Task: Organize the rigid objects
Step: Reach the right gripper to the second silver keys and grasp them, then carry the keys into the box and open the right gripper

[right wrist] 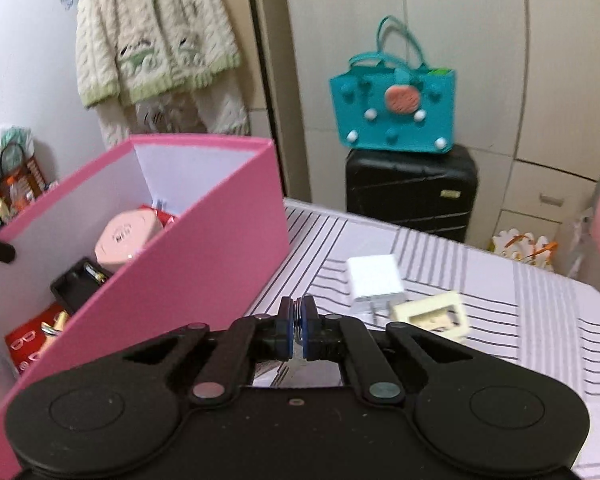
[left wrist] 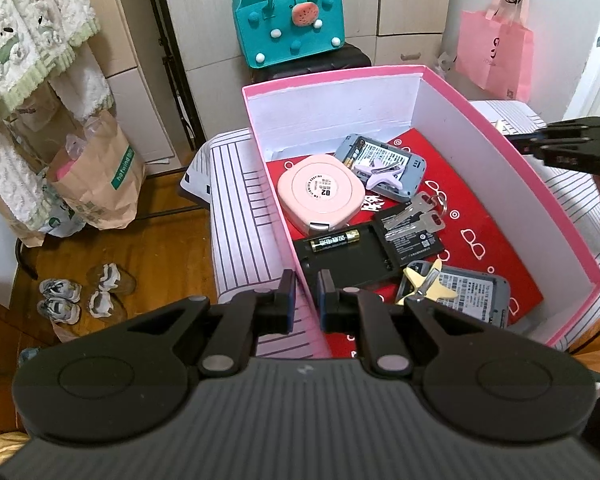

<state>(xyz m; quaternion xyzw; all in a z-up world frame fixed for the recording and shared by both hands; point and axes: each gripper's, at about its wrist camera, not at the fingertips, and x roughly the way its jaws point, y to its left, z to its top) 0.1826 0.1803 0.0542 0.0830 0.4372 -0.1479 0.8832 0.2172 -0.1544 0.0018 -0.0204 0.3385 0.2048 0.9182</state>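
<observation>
A pink box (left wrist: 500,132) with white inner walls stands on the striped table. It holds a pink round tape measure (left wrist: 320,192), keys (left wrist: 420,216), a battery (left wrist: 334,240) on a black tray, two grey devices and star-shaped clips. My left gripper (left wrist: 305,296) straddles the box's near left wall, its jaws set close on it. My right gripper (right wrist: 299,326) is shut on a small silvery metal object (right wrist: 299,322), beside the box's outer wall (right wrist: 180,256). A white charger (right wrist: 374,280) and a cream socket (right wrist: 434,314) lie on the table just beyond it.
A teal felt bag (right wrist: 394,118) sits on a black suitcase (right wrist: 412,196) behind the table. Cupboards line the back wall. A knitted cardigan (right wrist: 152,36) hangs at the left. A pink bag (left wrist: 496,52) hangs at the right. Paper bags and slippers lie on the wooden floor (left wrist: 160,248).
</observation>
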